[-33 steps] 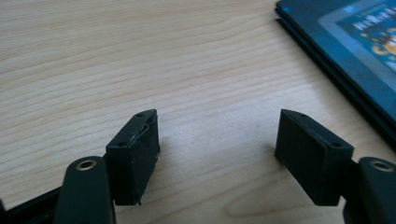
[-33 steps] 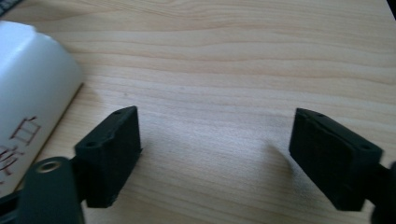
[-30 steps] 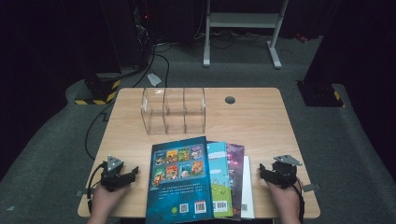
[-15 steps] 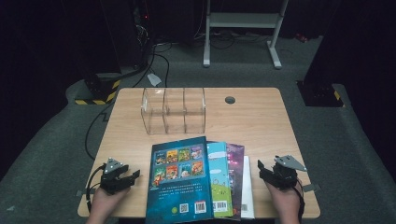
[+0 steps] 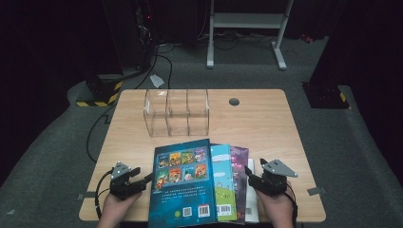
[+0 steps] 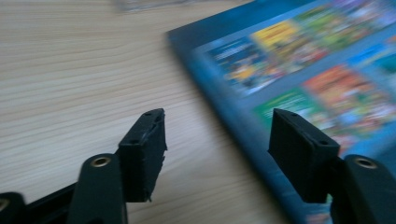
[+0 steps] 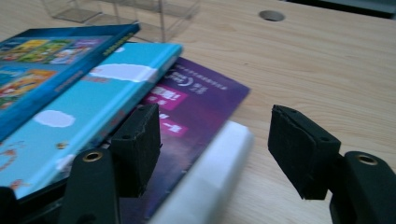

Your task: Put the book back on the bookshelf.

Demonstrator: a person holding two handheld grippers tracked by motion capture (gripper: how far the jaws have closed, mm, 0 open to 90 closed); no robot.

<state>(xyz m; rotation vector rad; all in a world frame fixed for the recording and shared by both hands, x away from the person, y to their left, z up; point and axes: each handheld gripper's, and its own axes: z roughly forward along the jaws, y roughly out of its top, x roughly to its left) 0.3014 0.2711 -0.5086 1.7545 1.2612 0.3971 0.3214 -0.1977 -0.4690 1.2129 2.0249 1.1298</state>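
Left gripper [image 5: 142, 178] nudged toward glossy flat book [image 5: 183, 185], both grippers' jaws apart, woodgrain table [image 5: 266, 123]

No legible text on book covers [image 5: 183, 180]

1. The dark blue book [image 5: 183, 184] covers most of the light blue book [image 5: 222, 183] under it; its near edge is cut off by the high view.
2. The purple book [image 5: 239, 171] and white book [image 5: 251, 190] show only as narrow strips.
3. Cover print is blurred in the left gripper view.
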